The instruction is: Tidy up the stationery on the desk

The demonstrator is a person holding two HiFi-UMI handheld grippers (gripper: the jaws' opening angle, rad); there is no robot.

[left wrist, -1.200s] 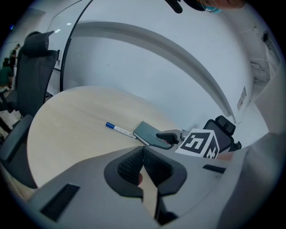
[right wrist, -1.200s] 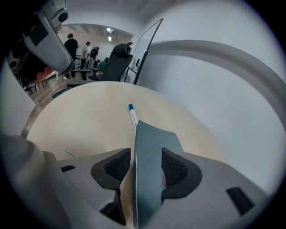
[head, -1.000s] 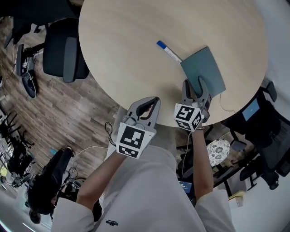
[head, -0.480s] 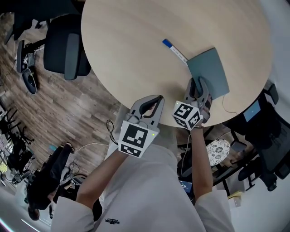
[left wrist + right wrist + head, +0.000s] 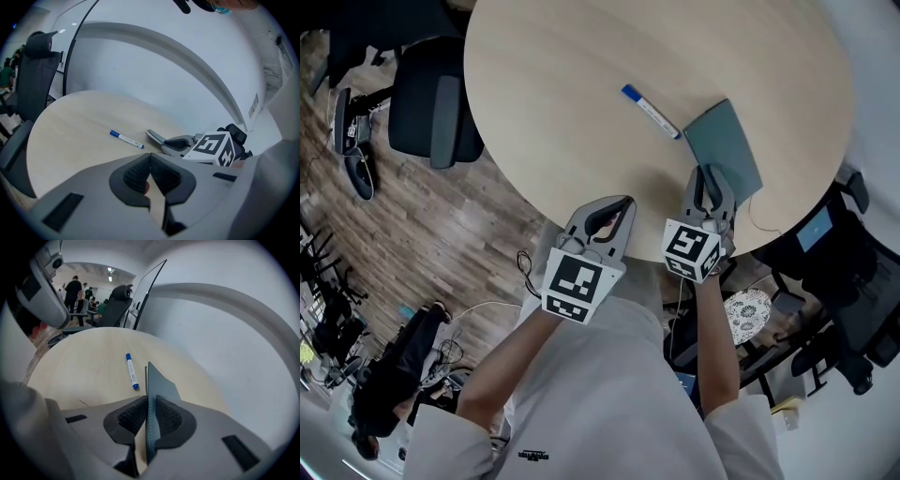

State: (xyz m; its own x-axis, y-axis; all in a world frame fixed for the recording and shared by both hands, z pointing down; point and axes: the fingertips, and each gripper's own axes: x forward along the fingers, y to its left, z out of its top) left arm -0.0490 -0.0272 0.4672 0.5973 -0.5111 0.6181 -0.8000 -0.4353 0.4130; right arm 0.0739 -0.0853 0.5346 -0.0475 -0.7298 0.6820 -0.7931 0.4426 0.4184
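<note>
Right gripper: my fingers are narrow and pinched on the near edge of the dark teal notebook. They have just been closing, and the notebook sits between the pads. In the right gripper view both ribbed pads press on the cover, one on each side, at the right gripper. The notebook runs straight out ahead of the fingertips, seen almost edge-on and tipped up off flat. I can't tell whether its far edge touches the table.

Left gripper: the fingers are closed pad to pad and hold nothing. In the left gripper view the two pads meet at the tip of the left gripper. It hangs at the near rim of the table, beside the right gripper and apart from it. It touches no stationery.

The pen is white with a blue cap and lies flat on the table, loose. It is ahead of the right fingers and a little to their left, and its near end is just beside the notebook's far left corner. From the left fingers the pen is ahead, and the notebook is ahead to the right. In the right gripper view the pen points away from me, with the capped end farther off.
</note>
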